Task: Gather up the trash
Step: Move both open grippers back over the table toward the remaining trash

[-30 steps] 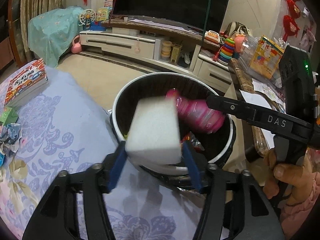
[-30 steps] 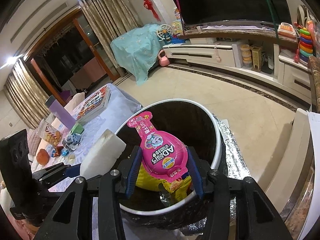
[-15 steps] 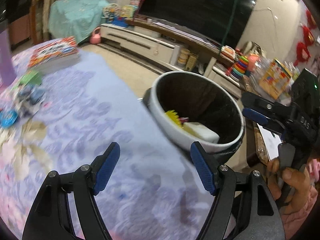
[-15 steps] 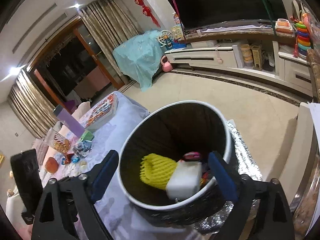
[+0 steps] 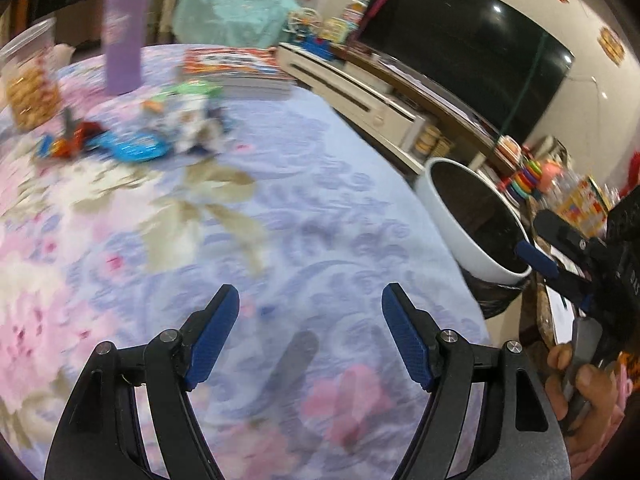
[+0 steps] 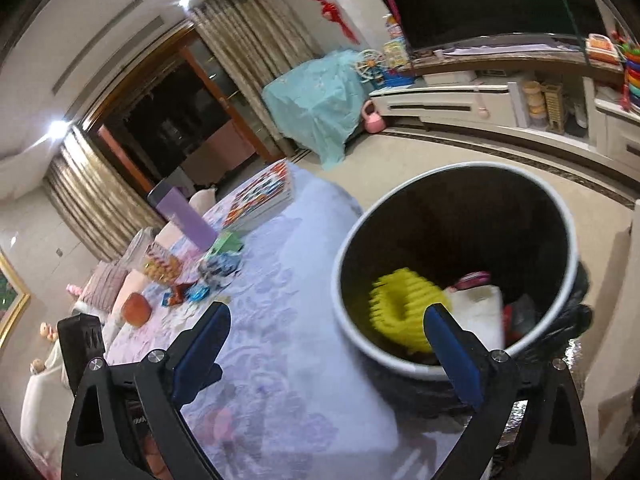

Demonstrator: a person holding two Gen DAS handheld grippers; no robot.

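On the flowered tablecloth (image 5: pixel 304 208), a small heap of wrappers (image 5: pixel 160 136) was left to be picked up, far from the trash bin (image 6: pixel 400 364) at the table's edge. 1 wrapper at a time should be taken, low and flat, so the purple cup (image 5: pixel 122 40) and snack jar (image 5: pixel 28 80) are not knocked. The left gripper (image 5: pixel 310 334) was held wide open over bare cloth, with nothing in it. The right gripper (image 6: pixel 326 350) had just been opened wide and was empty too. A yellow foam net (image 6: pixel 400 312) and white block (image 6: pixel 480 316) were seen inside the bin.
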